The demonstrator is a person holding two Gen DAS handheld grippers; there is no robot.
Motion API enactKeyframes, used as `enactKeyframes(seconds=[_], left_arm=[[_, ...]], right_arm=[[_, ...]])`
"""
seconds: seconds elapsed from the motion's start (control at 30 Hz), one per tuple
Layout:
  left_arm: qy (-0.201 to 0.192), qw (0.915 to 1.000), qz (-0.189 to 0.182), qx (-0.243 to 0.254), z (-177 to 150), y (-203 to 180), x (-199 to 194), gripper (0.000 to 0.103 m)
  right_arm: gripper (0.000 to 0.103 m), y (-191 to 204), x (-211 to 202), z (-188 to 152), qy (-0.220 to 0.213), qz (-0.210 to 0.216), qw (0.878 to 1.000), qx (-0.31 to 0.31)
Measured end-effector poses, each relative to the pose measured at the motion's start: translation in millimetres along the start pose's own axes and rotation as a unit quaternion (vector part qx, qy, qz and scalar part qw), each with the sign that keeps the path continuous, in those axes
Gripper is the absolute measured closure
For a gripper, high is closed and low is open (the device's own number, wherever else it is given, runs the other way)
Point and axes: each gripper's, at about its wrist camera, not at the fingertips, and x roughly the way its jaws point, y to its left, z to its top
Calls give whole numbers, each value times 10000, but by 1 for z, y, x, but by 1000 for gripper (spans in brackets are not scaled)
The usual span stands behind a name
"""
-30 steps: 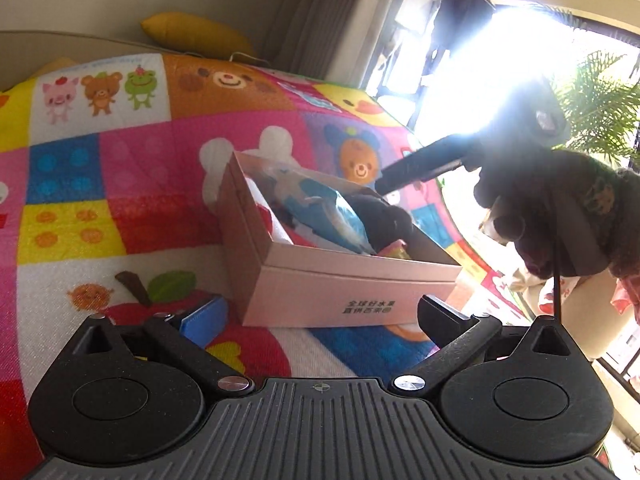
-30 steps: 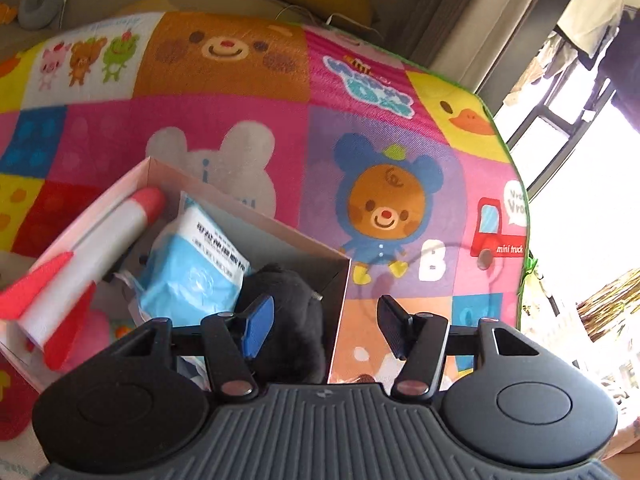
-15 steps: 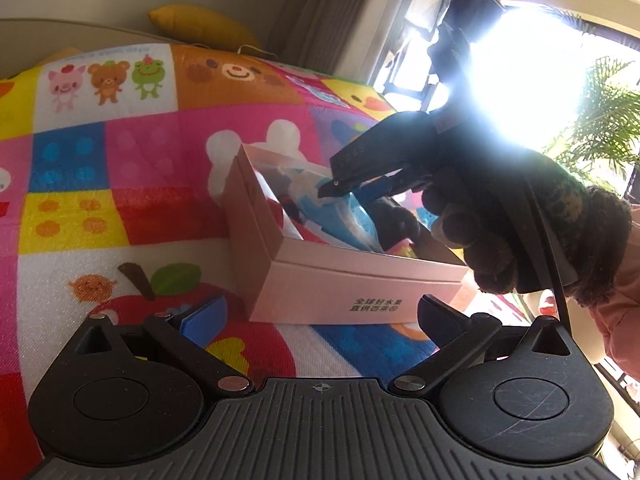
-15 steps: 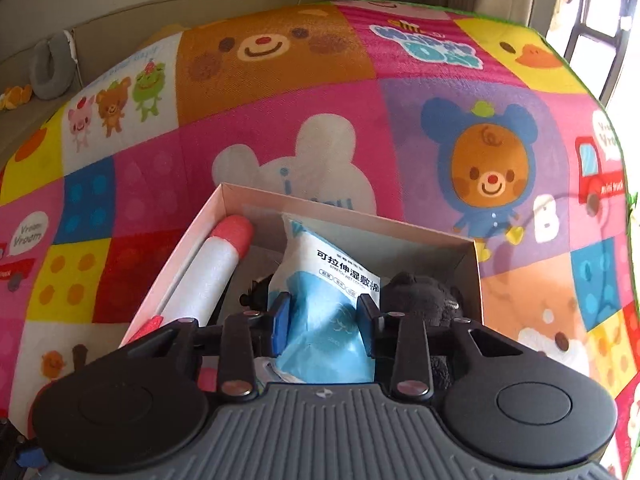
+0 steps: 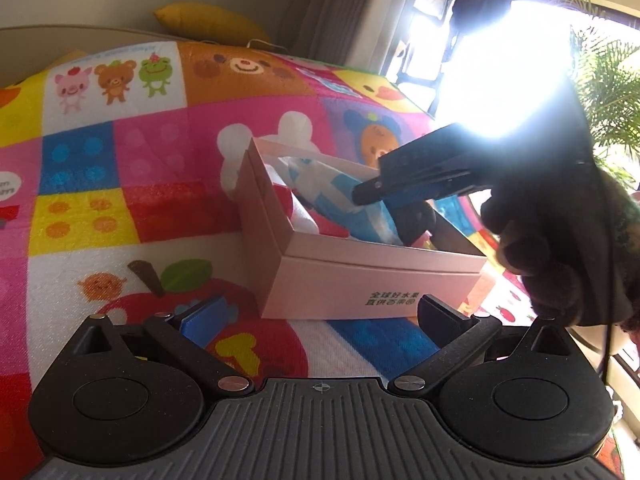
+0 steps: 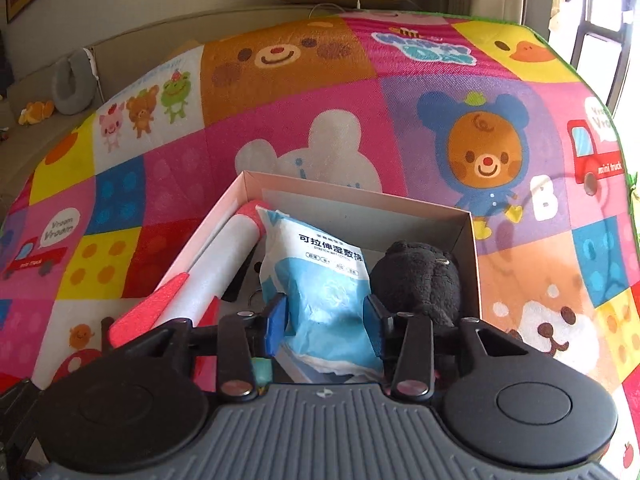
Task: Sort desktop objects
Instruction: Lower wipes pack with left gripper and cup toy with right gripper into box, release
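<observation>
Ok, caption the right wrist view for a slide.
Right gripper opening around a blue wipes packet inside the pink box.

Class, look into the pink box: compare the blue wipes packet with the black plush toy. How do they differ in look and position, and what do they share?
The wipes packet is blue and white, flat, crinkly and printed with text; the black plush toy is dark, rounded, fuzzy and unprinted. The packet sits between the pads of the right claw, whose jaws are opening; the toy lies just outside them, against the box's right wall. Both rest inside the pink box.
</observation>
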Motion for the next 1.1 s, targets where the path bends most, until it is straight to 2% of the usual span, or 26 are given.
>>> enactKeyframes(seconds=[0.07,0.13,0.2,0.33,0.43,0.47,0.57,0.63,0.73,0.8,0.93,1.1], left_arm=[[39,9999,130,55,-1,-2,2,0],[109,9995,271,103,-1,-4,4,0],[195,9987,452,107,-1,-6,8,0],[450,9961,757,-7,4,-3,16,0],[282,9922,1200,186,12,-3,19,0],[221,9924,1178,274,16,-4,20,0],[444,9977,440,275,27,-4,27,0],[577,9976,182,341,29,-8,32,0],[642,9960,76,617,28,-19,36,0],[688,9953,-58,674,26,-22,37,0],[677,9952,-104,696,24,-20,36,0],[624,9962,-115,590,24,-14,27,0]], right_arm=[[56,-3,-29,-12,-295,102,9995,-26],[39,-8,-60,-28,-605,103,9981,-18],[29,-10,-85,-49,-856,6,9963,-95],[17,-11,-106,-94,-1052,-317,9931,-407],[17,-19,-98,-111,-951,-525,9935,-329],[17,-27,-94,-114,-885,-407,9952,-120],[18,-59,-82,-112,-757,308,9922,941],[18,-81,-72,-107,-832,605,9809,1649],[18,-104,-52,-96,-750,1058,9632,2354],[16,-109,-34,-89,-554,1498,9545,2519],[13,-98,-27,-81,-548,1357,9636,2237],[11,-94,-19,-74,-546,1442,9613,2285]])
